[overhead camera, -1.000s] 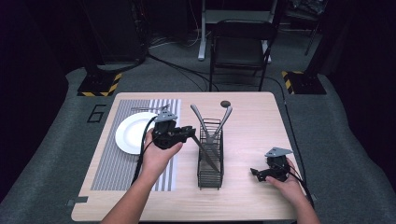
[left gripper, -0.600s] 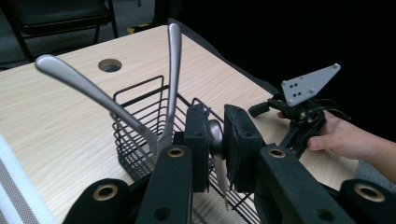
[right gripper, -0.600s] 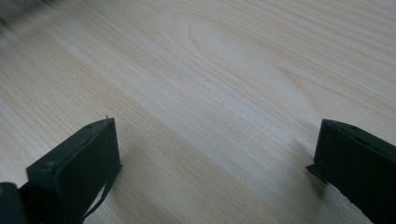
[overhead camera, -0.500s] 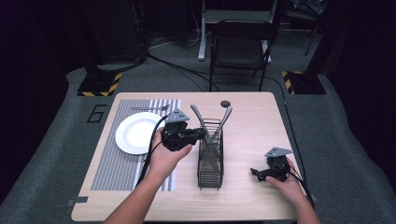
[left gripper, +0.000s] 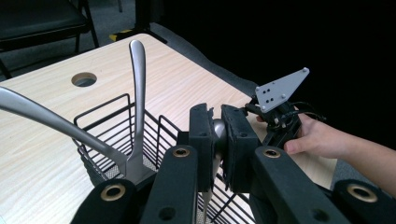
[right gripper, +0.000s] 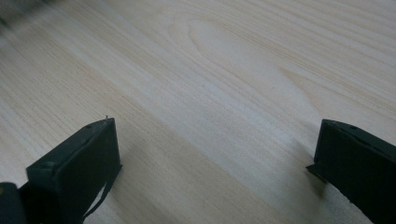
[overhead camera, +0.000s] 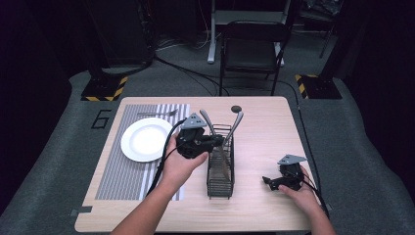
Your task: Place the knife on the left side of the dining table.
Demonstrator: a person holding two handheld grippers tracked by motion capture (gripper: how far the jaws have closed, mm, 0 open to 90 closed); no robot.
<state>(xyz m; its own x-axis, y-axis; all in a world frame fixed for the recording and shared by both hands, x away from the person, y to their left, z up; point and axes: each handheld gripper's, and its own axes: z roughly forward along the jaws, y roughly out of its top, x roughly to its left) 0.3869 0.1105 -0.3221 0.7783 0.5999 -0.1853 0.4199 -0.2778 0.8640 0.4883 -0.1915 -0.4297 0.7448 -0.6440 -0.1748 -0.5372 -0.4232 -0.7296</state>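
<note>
The left gripper (overhead camera: 219, 141) hangs over the far end of the black wire caddy (overhead camera: 220, 169) at mid-bench, its jaws closed on the rounded metal end of a piece of cutlery (left gripper: 217, 135); in the left gripper view that silver piece sits pinched between the two black pads and runs down into the caddy, though what kind of cutlery it is cannot be told; two more utensils stand in the caddy, a long handle (left gripper: 137, 93) rising nearly upright and another handle (left gripper: 51, 120) slanting off to the left; the right gripper (overhead camera: 272, 181) rests low on the bench (overhead camera: 259, 122) at the near right, well apart from the caddy, its jaws spread wide with nothing but bare wood grain between them in the right gripper view; left of the caddy a white plate (overhead camera: 145, 139) lies on a striped placemat (overhead camera: 115, 181), and a fork (overhead camera: 156, 114) lies on the mat just beyond the plate's far edge; a round hole (overhead camera: 236, 108) is cut in the bench near its far edge; a dark folding chair (overhead camera: 252, 51) stands on the floor beyond the bench.
</note>
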